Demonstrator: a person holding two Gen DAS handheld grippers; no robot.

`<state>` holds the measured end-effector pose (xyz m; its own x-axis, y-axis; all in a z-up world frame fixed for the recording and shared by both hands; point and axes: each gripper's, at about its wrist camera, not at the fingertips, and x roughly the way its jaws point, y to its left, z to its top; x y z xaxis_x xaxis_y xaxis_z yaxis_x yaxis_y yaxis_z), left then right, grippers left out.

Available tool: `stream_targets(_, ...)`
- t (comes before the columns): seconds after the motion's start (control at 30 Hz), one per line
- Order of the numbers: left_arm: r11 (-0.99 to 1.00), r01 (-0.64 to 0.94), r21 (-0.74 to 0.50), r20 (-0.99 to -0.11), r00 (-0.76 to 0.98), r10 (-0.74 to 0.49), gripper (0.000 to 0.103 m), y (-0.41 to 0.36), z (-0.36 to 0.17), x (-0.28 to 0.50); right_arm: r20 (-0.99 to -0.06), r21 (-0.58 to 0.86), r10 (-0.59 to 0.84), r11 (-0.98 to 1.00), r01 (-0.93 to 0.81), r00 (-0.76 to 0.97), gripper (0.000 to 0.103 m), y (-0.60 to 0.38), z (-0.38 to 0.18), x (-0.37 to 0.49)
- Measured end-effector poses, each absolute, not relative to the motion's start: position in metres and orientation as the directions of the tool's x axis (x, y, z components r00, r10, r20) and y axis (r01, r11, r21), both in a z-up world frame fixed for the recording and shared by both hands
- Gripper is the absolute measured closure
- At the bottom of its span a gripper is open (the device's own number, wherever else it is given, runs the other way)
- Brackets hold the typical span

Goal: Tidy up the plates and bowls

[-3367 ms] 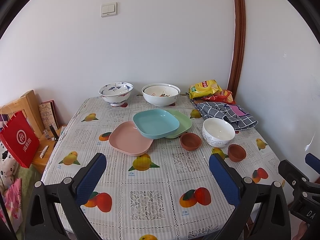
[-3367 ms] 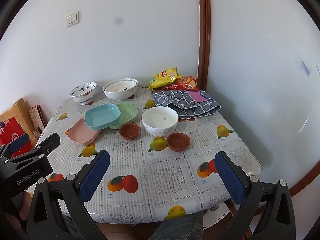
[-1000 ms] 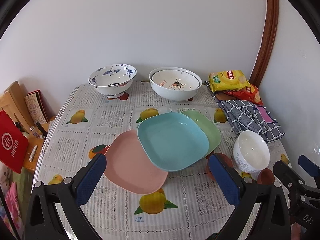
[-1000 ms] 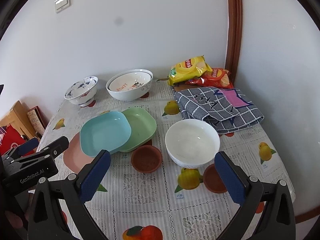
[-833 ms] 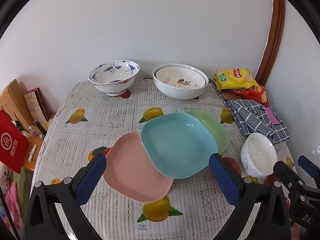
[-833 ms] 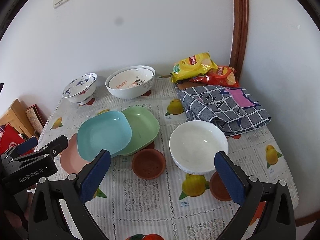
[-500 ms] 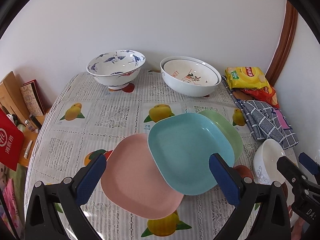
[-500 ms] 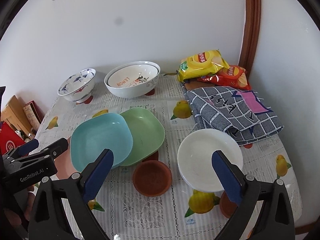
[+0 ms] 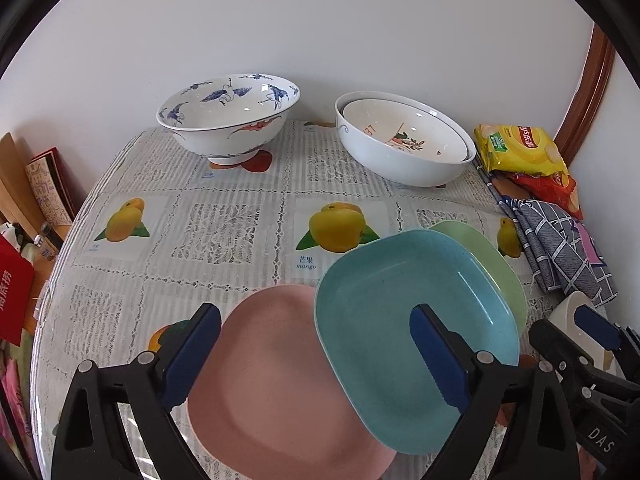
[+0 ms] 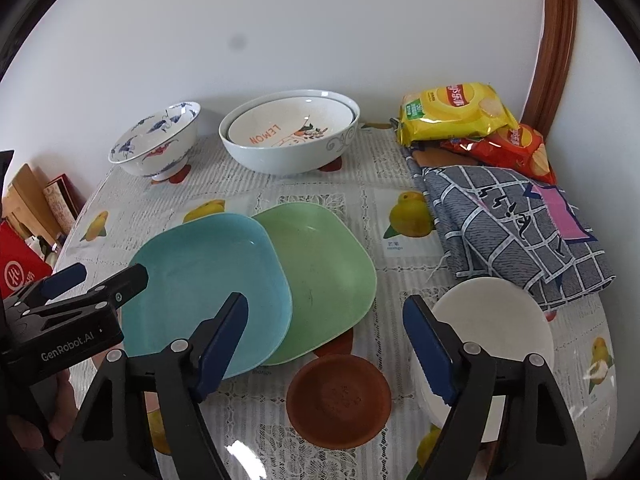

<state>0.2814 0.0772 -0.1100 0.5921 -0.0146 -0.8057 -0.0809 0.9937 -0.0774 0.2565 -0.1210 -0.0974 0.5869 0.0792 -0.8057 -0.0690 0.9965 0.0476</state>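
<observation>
Left gripper (image 9: 316,354) wide open over pink plate (image 9: 272,384) & teal plate (image 9: 404,320) near table (image 9: 224,236) front edge, right gripper (image 10: 326,346) wide open above brown saucer (image 10: 338,400), w/ white bowl (image 10: 500,320) at right edge.

Three square, round-cornered plates overlap at the centre of a fruit-print tablecloth (image 9: 224,236): a blue plate (image 10: 208,280) rests tilted across a pink plate (image 9: 264,380) on one side and a green plate (image 10: 324,272) on the other. Against the wall stand a footed white bowl painted with blue cranes (image 9: 228,118) and two nested white bowls (image 10: 290,136) (the inner one lettered "LEMON"). A plain white bowl (image 10: 492,336) sits upright near the table's right edge, just beside a shallow brown saucer (image 10: 338,400) that lies in front of the green plate, close to its edge.
</observation>
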Motion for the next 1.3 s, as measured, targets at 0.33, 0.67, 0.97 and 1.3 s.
stream_targets(0.33,0.991,-0.059,-0.123,-0.813,0.578,-0.067,0.041,0.076,-0.125,0.307,-0.838,0.045,0.085,0.995,-0.088,0.539,0.045,-0.115,-0.115,0.274)
stream_targets(0.67,0.982,-0.071,-0.172,-0.816,0.569,-0.102,0.063,0.083,-0.131,0.311,-0.868,-0.012,0.055,0.991,-0.132,0.494,0.062,-0.097,-0.136,0.289)
stream_targets(0.97,0.982,-0.037,-0.183,-0.816,0.563,-0.131,0.092,0.080,-0.131,0.305,-0.862,0.029,0.095,0.990,-0.138,0.498,0.092,-0.094,-0.139,0.285)
stream_targets(1.3,0.981,-0.034,-0.193,-0.789,0.600,-0.134,0.092,0.086,-0.101,0.276,-0.826,0.069,0.130,0.989,-0.130,0.549,0.094,-0.099,-0.108,0.263)
